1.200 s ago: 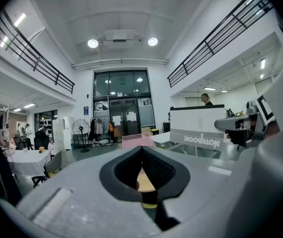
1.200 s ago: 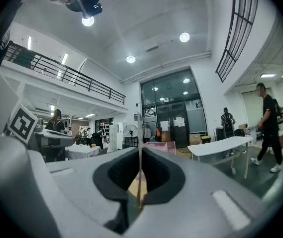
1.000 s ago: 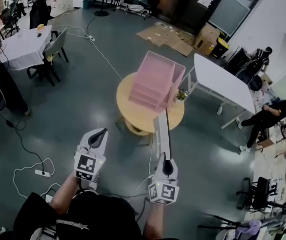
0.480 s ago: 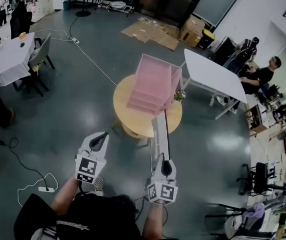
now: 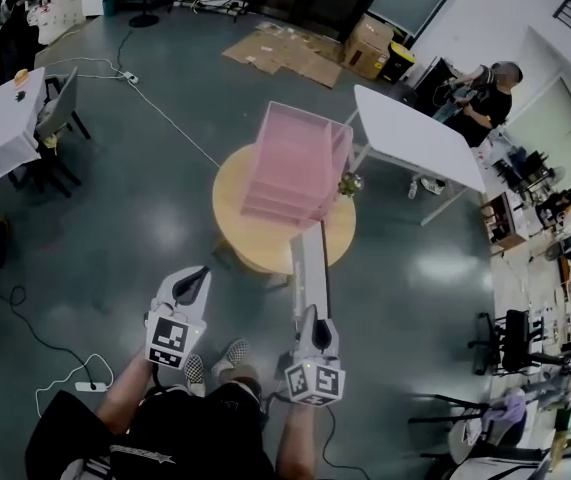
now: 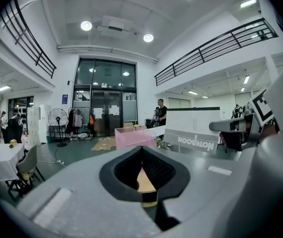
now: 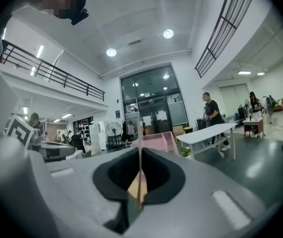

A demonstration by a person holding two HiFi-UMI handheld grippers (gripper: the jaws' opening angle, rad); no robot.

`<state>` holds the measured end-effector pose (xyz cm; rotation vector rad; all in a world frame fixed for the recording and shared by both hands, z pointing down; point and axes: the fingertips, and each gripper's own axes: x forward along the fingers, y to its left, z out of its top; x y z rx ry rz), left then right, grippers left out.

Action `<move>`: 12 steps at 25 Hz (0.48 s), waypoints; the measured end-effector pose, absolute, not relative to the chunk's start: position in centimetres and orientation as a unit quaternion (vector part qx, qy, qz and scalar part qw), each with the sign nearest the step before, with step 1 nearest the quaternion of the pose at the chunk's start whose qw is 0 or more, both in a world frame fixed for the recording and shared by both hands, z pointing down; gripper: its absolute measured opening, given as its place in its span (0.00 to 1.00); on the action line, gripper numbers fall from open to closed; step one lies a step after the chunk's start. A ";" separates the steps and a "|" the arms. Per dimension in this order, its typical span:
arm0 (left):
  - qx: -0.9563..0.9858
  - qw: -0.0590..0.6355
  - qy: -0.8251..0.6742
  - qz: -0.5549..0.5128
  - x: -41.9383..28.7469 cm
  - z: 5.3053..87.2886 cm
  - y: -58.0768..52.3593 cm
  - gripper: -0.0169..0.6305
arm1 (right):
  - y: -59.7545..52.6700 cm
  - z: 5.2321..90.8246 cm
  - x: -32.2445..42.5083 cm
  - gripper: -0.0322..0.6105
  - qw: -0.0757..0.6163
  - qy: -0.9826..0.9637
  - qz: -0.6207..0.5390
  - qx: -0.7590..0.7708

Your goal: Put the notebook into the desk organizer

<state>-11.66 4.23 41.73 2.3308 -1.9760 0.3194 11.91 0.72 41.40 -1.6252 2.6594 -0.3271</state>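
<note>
Notebook [image 5: 309, 263] stands on edge, clamped at its near end in my right tongs [image 5: 308, 316], and points toward 12 o'clock, where its far end shows against the near rim of the round tabletop [image 5: 240, 233]. The pink desk organizer [image 5: 295, 153] sits on that tabletop, and the notebook is not in it. My left tongs [image 5: 195, 278], at 9 o'clock of the right, are pressed together on nothing.

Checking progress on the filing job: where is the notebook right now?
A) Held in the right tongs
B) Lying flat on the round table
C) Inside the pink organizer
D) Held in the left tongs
A: the notebook is clamped edge-on in the right tongs, outside the pink organizer that stands on the round table.
</note>
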 end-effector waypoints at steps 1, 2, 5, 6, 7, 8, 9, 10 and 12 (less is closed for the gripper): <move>0.758 0.037 -0.643 0.106 -11.7 42.2 3.8 0.04 | 0.2 42.1 12.0 0.07 0.010 0.847 -0.119 -0.519; 0.756 0.041 -0.644 0.108 -11.8 42.7 3.3 0.04 | -0.4 42.8 12.1 0.07 0.016 0.844 -0.134 -0.519; 0.749 0.051 -0.650 0.117 -12.4 44.1 1.8 0.04 | -2.4 44.8 11.8 0.07 0.038 0.838 -0.183 -0.513; 0.748 0.055 -0.651 0.120 -12.5 44.5 1.2 0.04 | -3.0 45.4 11.7 0.07 0.043 0.836 -0.198 -0.509; 0.746 0.058 -0.651 0.124 -12.6 44.8 0.7 0.04 | -3.7 46.1 11.6 0.07 0.047 0.834 -0.213 -0.506; 0.745 0.060 -0.652 0.128 -12.7 45.0 0.1 0.04 | -4.3 46.7 11.6 0.07 0.051 0.832 -0.226 -0.503; 0.744 0.063 -0.652 0.131 -12.7 45.4 -0.5 0.04 | -4.9 47.2 11.5 0.07 0.054 0.830 -0.239 -0.501; 0.743 0.067 -0.652 0.135 -12.8 45.7 -1.0 0.04 | -5.5 47.8 11.3 0.07 0.057 0.828 -0.251 -0.498; 0.742 0.074 -0.651 0.142 -13.1 46.7 -2.1 0.04 | -6.7 49.1 10.9 0.07 0.063 0.823 -0.273 -0.494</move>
